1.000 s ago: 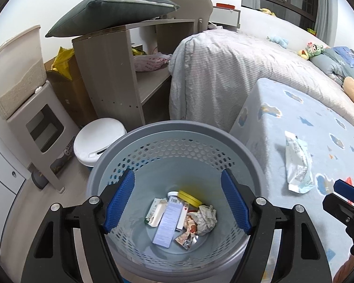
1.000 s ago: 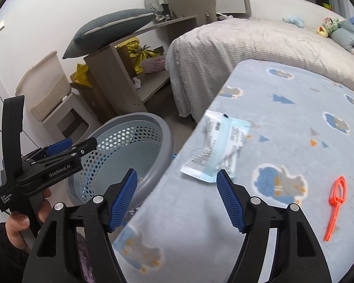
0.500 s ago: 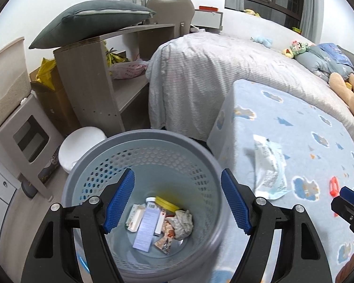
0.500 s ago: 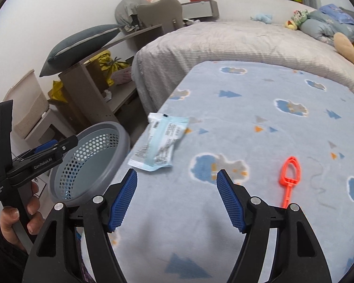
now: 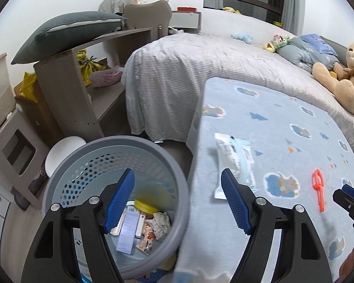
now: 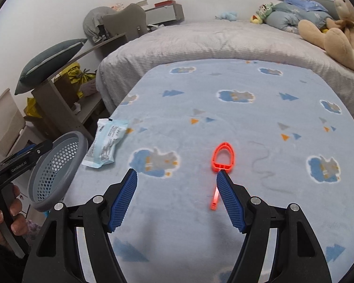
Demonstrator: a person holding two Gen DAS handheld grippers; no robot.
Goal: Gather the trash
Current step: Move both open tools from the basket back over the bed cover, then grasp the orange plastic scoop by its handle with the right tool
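Observation:
A grey perforated trash basket [image 5: 66, 165] stands on the floor beside the blue patterned table [image 5: 283, 132]; several wrappers and a yellow lid lie inside it. A white and blue wrapper [image 5: 236, 162] lies near the table's left edge. A small orange plastic piece [image 6: 220, 162] lies further right. My left gripper [image 5: 178, 200] is open and empty, over the basket's rim and the table edge. My right gripper [image 6: 177, 195] is open and empty, low over the table, its right finger just before the orange piece. The basket [image 6: 56, 169] and wrapper [image 6: 106, 143] are to its left.
A bed with a striped grey cover [image 5: 200, 70] stands behind the table, with a teddy bear [image 5: 342, 80] and other toys on it. A wooden shelf unit [image 5: 66, 89] with a dark pillow [image 5: 66, 30] stands left. A white round lid [image 5: 63, 153] lies beside the basket.
Both grippers have swung to the right. The left view now takes in the table and wrapper; the right gripper has moved from the wrapper to the orange piece.

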